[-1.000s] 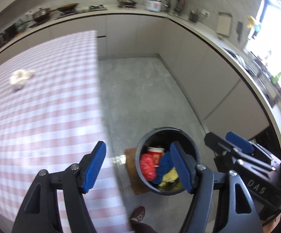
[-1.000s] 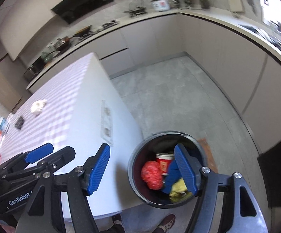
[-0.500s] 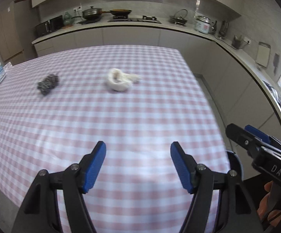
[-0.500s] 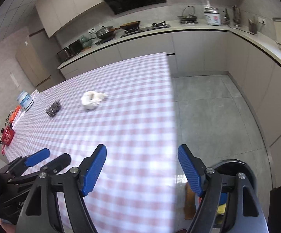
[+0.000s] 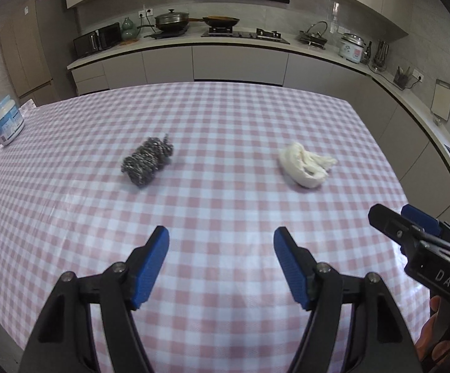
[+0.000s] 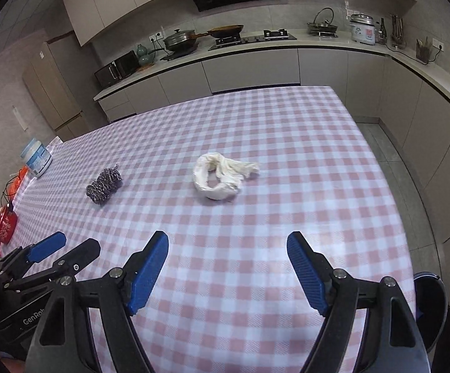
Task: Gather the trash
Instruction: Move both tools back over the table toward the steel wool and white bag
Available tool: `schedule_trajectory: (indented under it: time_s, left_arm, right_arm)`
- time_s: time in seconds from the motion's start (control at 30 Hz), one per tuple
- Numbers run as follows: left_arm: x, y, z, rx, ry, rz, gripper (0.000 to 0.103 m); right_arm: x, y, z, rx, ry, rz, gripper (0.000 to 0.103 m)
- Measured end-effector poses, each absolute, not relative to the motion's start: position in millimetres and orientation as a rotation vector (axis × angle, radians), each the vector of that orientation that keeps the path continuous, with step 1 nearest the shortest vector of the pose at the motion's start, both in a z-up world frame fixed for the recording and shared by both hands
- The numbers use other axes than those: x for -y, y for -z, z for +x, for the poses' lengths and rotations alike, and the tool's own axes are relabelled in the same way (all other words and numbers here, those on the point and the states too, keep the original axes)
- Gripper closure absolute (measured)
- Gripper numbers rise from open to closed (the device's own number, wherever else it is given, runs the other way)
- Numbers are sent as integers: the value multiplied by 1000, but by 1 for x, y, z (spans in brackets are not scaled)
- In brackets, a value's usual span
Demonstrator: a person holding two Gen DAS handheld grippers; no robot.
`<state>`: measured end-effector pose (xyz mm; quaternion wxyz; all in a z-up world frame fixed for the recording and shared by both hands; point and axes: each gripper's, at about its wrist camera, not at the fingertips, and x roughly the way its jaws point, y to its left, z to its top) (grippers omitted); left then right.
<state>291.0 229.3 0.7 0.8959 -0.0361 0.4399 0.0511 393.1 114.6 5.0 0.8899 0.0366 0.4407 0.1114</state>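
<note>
Nearest in both wrist views: the left gripper point(image 5: 221, 259) and the right gripper point(image 6: 227, 265) hang side by side over the near edge of the checked tabletop point(image 5: 225, 205), both spread wide and empty; the right's jaws have just been opening, nothing between them.

Farther out, the steel wool scourer point(image 5: 147, 164) lies at about 11 o'clock from the left gripper. Judged light, springy and rough: it should compress and hold well if pinched across its middle.

The crumpled white wad point(image 6: 221, 180), paper or cloth, lies at 12 o'clock from the right gripper, well apart from the scourer. Judged very light, soft and limp: best taken at the thick looped body, not the loose tail.

Bin rim point(image 6: 431, 304) at 4 o'clock, below the tabletop edge.
</note>
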Motion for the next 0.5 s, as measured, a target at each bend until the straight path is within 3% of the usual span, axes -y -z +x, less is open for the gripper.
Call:
schedule_trajectory:
  time_s: [0.5]
  left_arm:
    - [-287,20,336,-942,-95,-68,32]
  right_arm:
    - [-162,16,436,-955,-155,47,22]
